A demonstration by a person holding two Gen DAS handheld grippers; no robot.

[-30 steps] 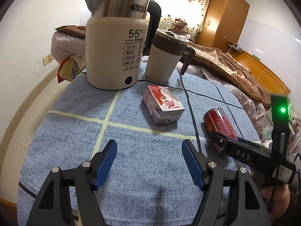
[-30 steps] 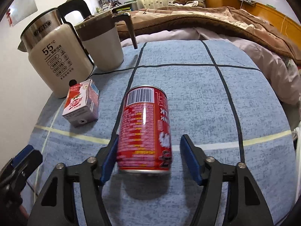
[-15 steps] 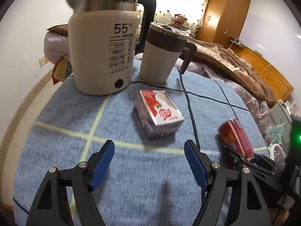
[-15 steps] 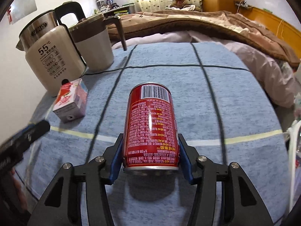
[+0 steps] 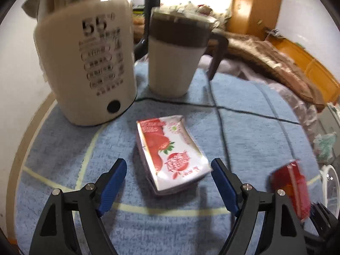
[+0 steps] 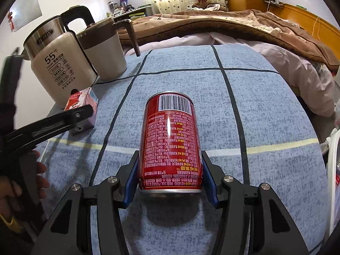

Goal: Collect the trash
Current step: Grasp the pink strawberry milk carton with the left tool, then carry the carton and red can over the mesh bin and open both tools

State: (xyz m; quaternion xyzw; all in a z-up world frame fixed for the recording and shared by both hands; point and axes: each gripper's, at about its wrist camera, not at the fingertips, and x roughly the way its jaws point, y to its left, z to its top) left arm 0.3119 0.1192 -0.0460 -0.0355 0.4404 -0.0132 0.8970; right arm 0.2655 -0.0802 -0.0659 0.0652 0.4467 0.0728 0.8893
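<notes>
A small strawberry milk carton (image 5: 172,153) lies flat on the blue checked tablecloth (image 5: 250,136). My left gripper (image 5: 170,182) is open, its blue pads on either side of the carton's near end, not touching it. The carton also shows in the right wrist view (image 6: 81,102), partly behind the left gripper's finger. My right gripper (image 6: 170,176) is shut on a red drink can (image 6: 170,142) and holds it just above the cloth. The can shows blurred at the right in the left wrist view (image 5: 291,187).
A cream electric kettle (image 5: 85,63) and a cream mug with a brown lid (image 5: 176,53) stand just behind the carton. A bed with a brown blanket (image 6: 233,25) lies beyond the table. A white bin rim (image 6: 333,165) sits at the right table edge.
My left gripper has moved forward so its open jaws now straddle the carton. My right gripper closed on the can and lifted it slightly.
</notes>
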